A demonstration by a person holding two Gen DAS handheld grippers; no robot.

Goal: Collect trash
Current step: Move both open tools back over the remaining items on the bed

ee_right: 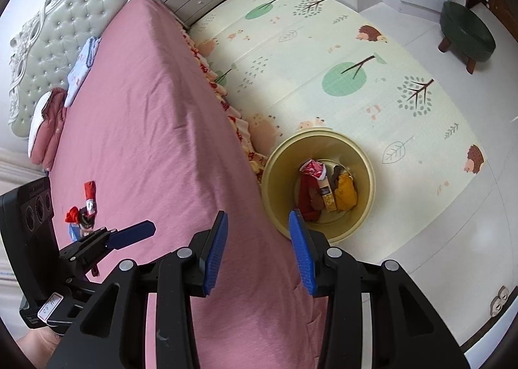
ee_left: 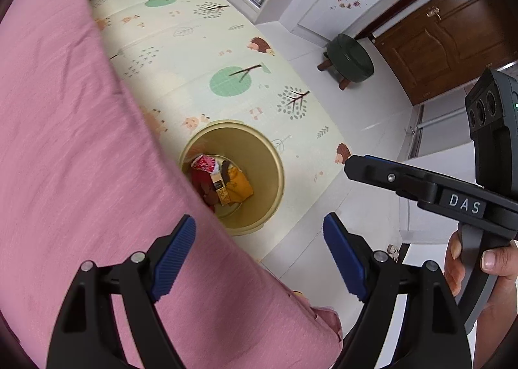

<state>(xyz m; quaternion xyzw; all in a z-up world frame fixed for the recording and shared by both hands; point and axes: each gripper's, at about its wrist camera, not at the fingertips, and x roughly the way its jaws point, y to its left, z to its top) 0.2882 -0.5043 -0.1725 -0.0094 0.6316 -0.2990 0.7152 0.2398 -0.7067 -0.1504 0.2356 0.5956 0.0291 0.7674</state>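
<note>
Hovering above the pink bed (ee_right: pixel 145 129), the left gripper (ee_left: pixel 259 255) gapes wide and empty; the right gripper (ee_right: pixel 257 249) stands partly apart, empty. Wrappers (ee_right: pixel 323 187) lie inside the yellow bin (ee_right: pixel 365 171) at one o'clock; more trash (ee_right: pixel 82 210) remains on the bed at nine o'clock.

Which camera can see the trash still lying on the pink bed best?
The right wrist view. The red and blue wrappers lie in plain sight on the pink bed, beside the left gripper. The left wrist view shows only bare bedsheet, no wrappers.
</note>
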